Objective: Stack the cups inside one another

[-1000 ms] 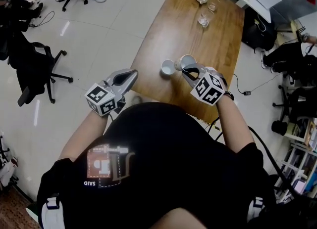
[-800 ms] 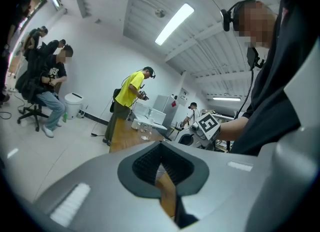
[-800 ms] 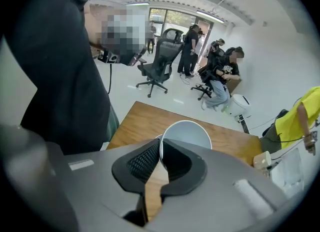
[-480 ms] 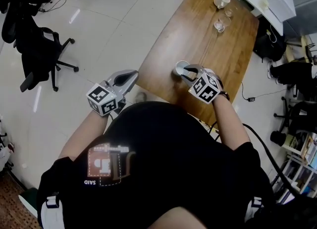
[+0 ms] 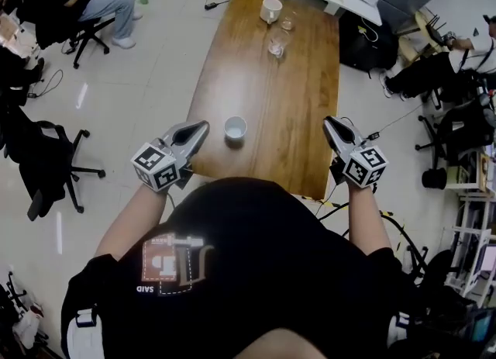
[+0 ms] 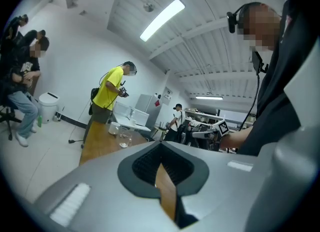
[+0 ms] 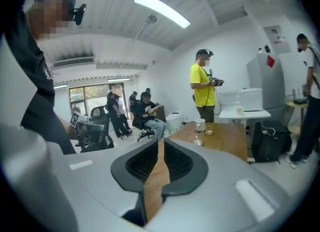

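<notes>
cup (image 5: 235,128) upright on table (image 5: 287,101), near end, left of centre; white, mouth up. can't tell from above whether another sits nested inside it. left gripper (image 5: 200,127) at the table's left edge, near the cup, not touching; tips together, nothing held. right gripper (image 5: 329,123) at the table's right edge, well apart from the cup; jaws closing, thin slit between them, empty. both point toward the far end. far end of table: white mug (image 5: 271,9), two glasses (image 5: 277,42) near it. person in yellow shirt (image 7: 202,83) stands by that end. office chair (image 5: 46,156) on floor to the left.
</notes>
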The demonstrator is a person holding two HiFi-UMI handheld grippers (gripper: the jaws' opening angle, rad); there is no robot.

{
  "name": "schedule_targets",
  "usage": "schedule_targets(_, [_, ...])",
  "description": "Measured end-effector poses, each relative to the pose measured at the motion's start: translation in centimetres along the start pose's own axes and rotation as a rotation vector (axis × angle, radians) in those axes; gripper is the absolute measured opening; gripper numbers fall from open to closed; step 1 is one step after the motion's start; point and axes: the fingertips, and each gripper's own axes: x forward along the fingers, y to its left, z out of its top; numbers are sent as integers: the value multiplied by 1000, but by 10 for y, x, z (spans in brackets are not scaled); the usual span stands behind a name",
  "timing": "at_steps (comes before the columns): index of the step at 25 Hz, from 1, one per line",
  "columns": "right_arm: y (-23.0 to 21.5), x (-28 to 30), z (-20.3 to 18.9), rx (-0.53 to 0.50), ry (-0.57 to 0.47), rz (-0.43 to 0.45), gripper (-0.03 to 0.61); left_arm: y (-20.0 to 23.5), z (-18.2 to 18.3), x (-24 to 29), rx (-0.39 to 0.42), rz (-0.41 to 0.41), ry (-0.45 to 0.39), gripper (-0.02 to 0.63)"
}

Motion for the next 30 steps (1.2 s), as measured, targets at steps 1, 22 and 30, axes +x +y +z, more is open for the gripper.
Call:
schedule_targets(1, [-7, -12, -6, 32, -19, -25, 47, -4, 2, 8, 5, -14, 4, 2])
schedule_targets(22, [-5, -33, -64, 214, -61, -28, 12, -28, -6, 38, 21, -52, 63, 2])
schedule_targets(30, [-1, -30, -71, 211, -33, -13, 12, -26, -7, 32, 7, -35, 52, 2])
